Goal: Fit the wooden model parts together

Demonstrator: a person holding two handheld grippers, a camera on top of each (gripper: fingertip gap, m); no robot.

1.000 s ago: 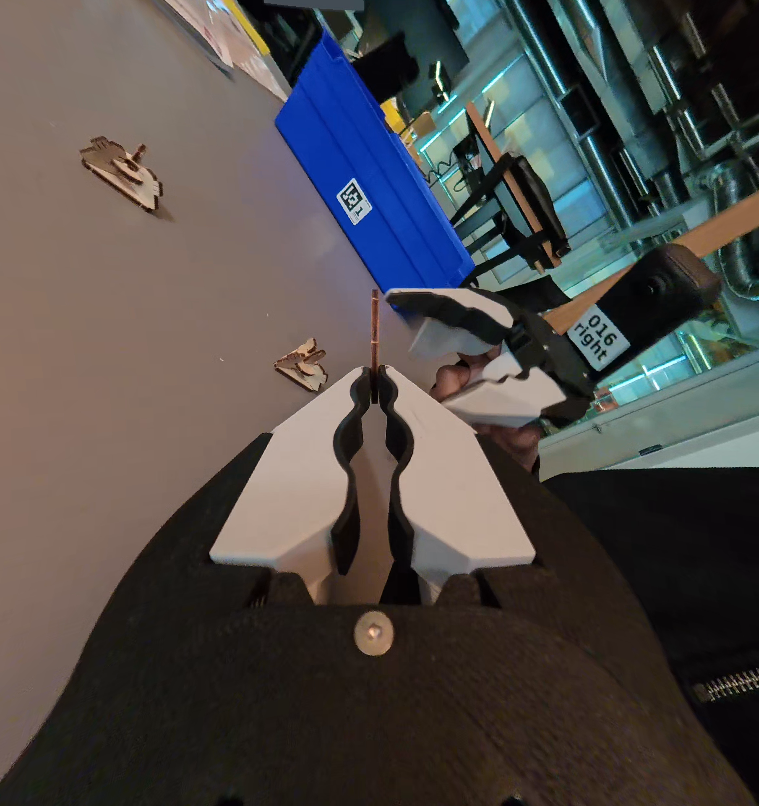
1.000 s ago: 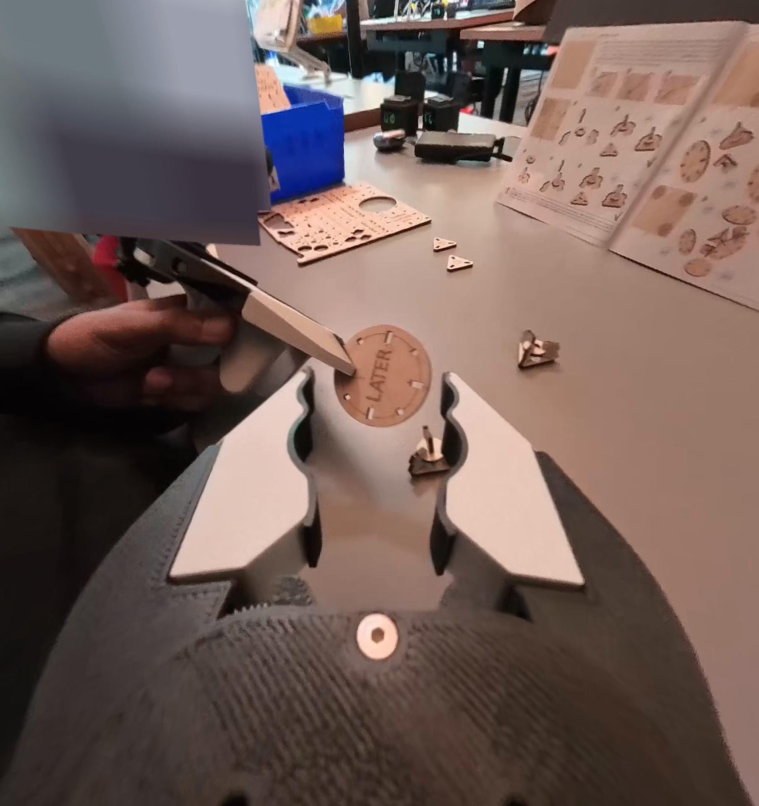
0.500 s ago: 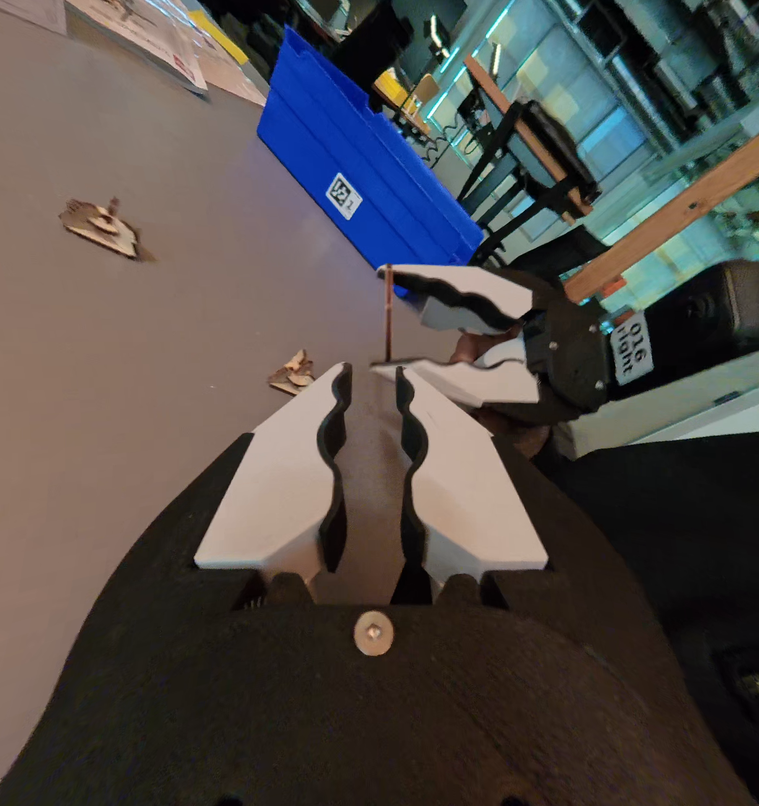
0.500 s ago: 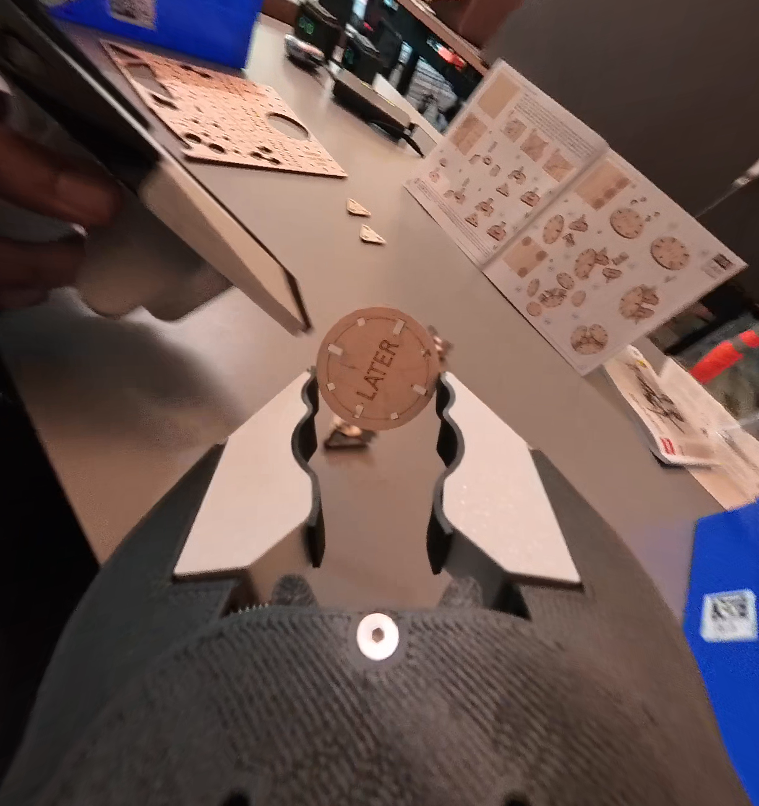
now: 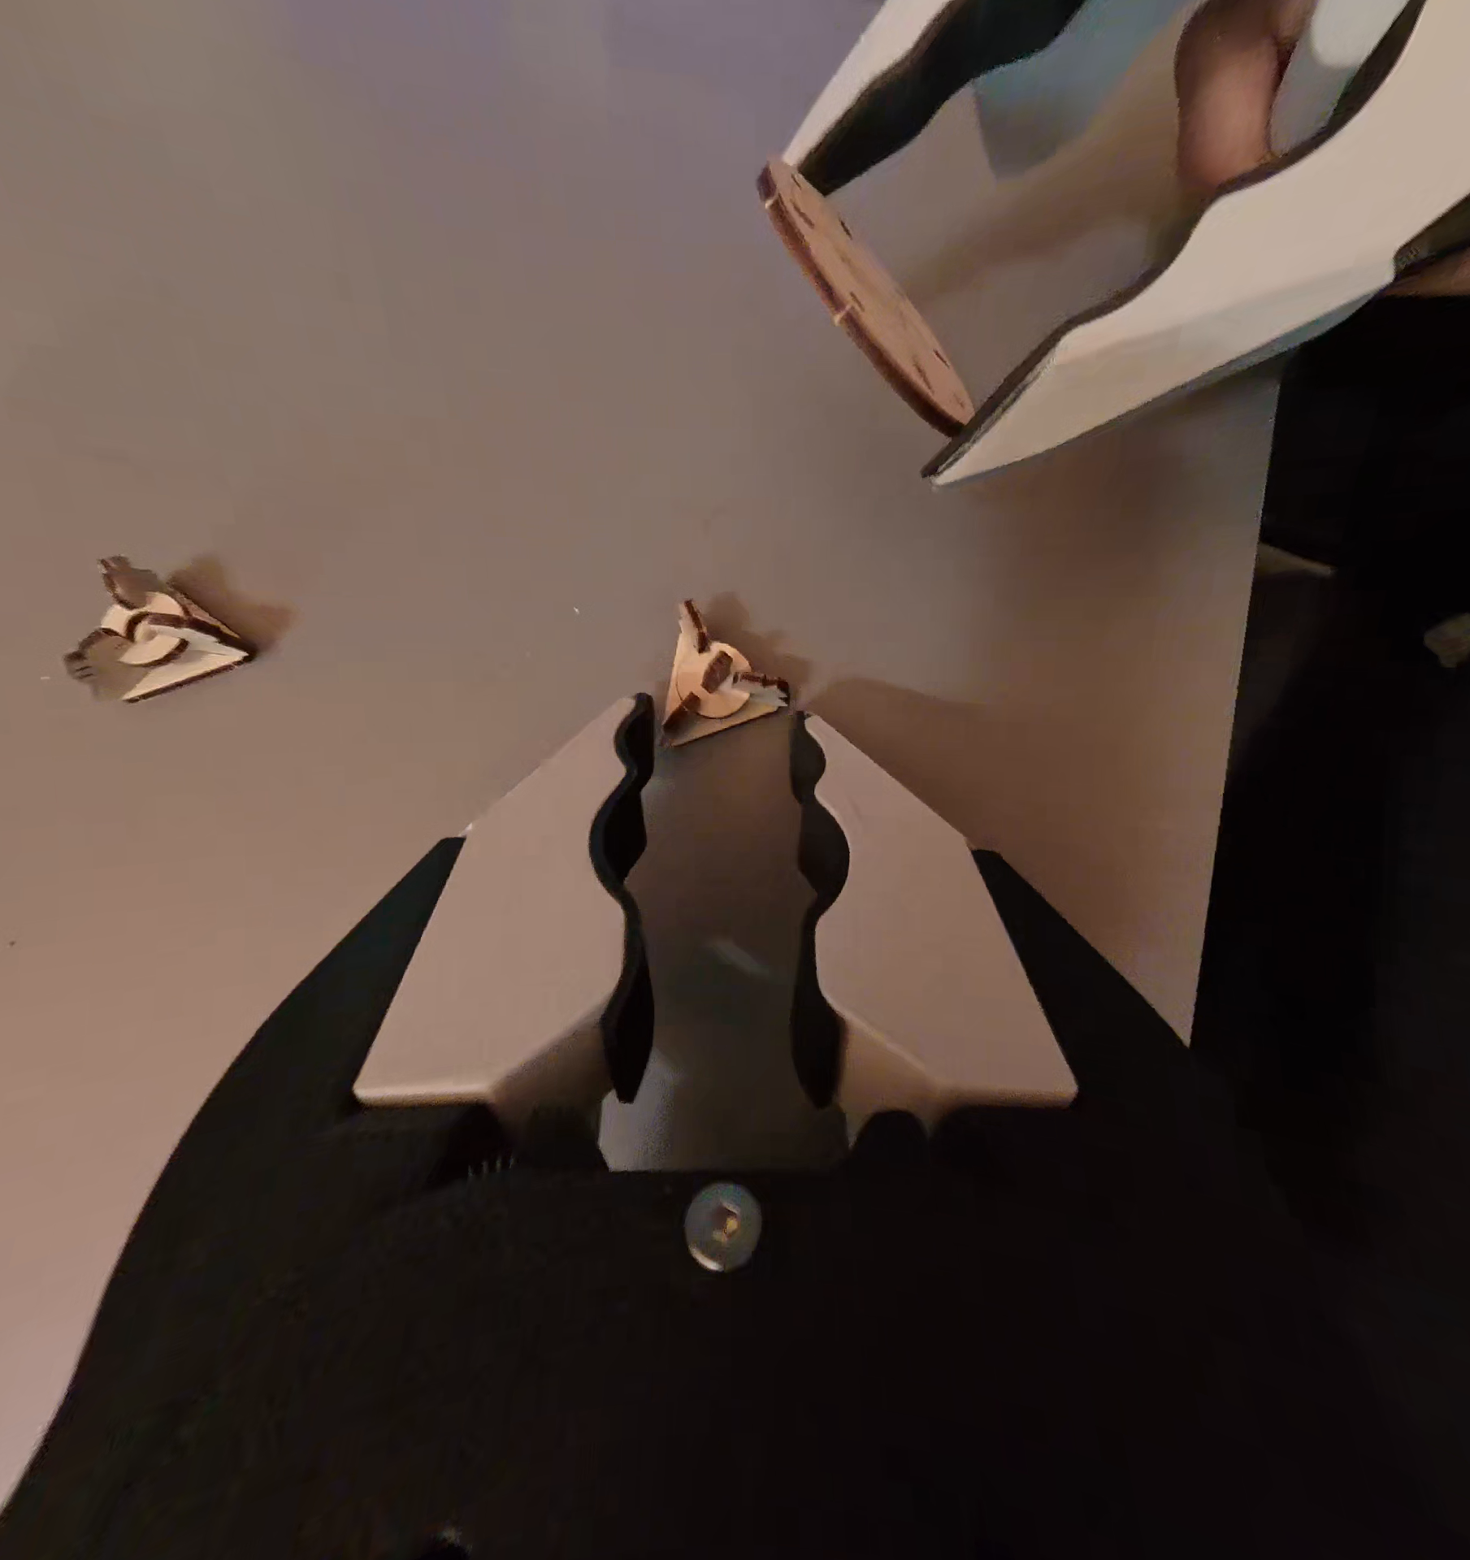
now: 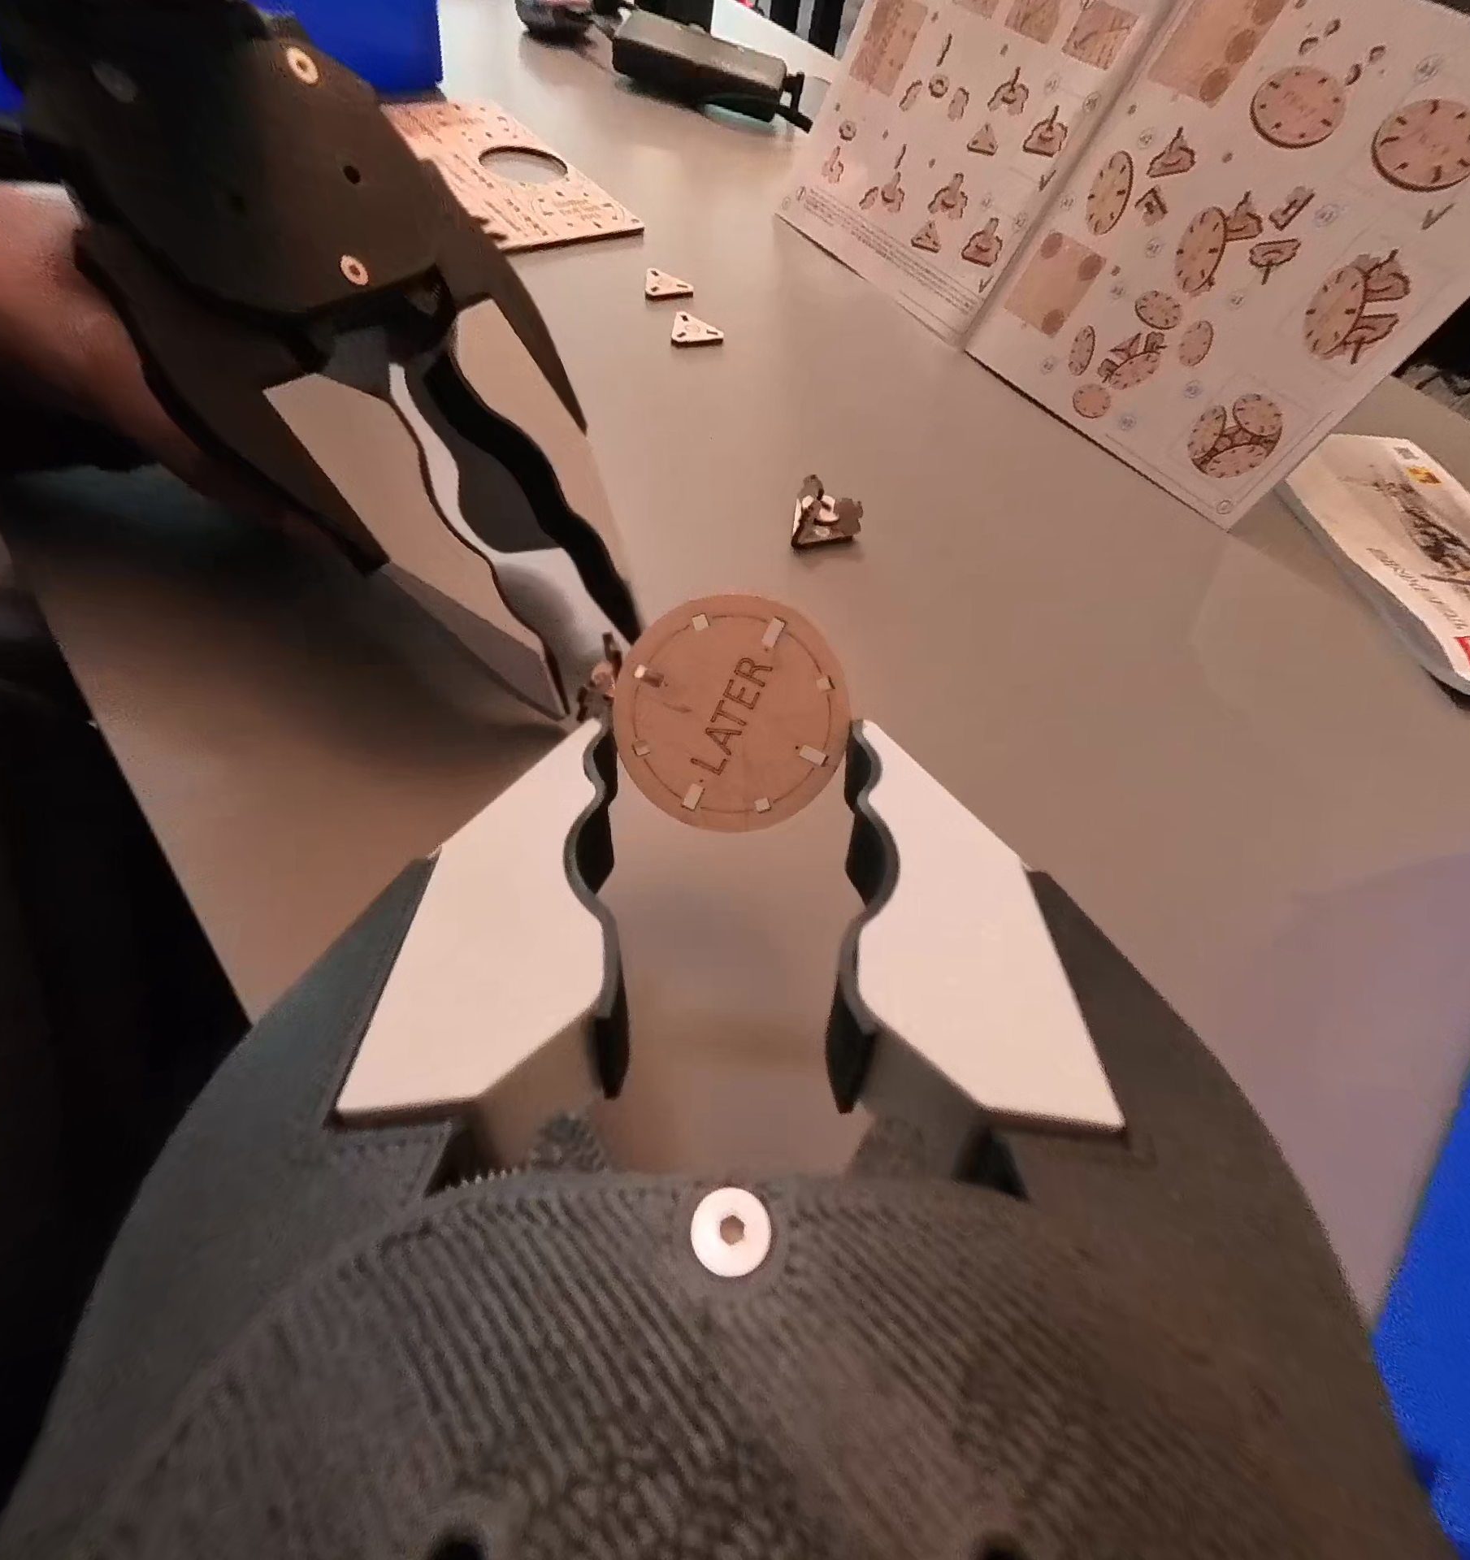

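My right gripper (image 6: 727, 743) has its jaws clamped on the rim of a round wooden clock-face disc (image 6: 729, 713), held on edge above the grey worktop (image 6: 1052, 675). My left gripper (image 5: 721, 705) has its jaws part open with nothing in them, tips down at a small triangular wooden assembly (image 5: 714, 675) lying near the worktop's near edge. A second such assembly (image 5: 153, 646) lies farther in, and open instruction sheets (image 6: 1136, 211) lie toward the far right of the worktop.

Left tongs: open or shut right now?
Open. The left tongs show grey table between their pads, with a small wooden triangular piece at the tips.
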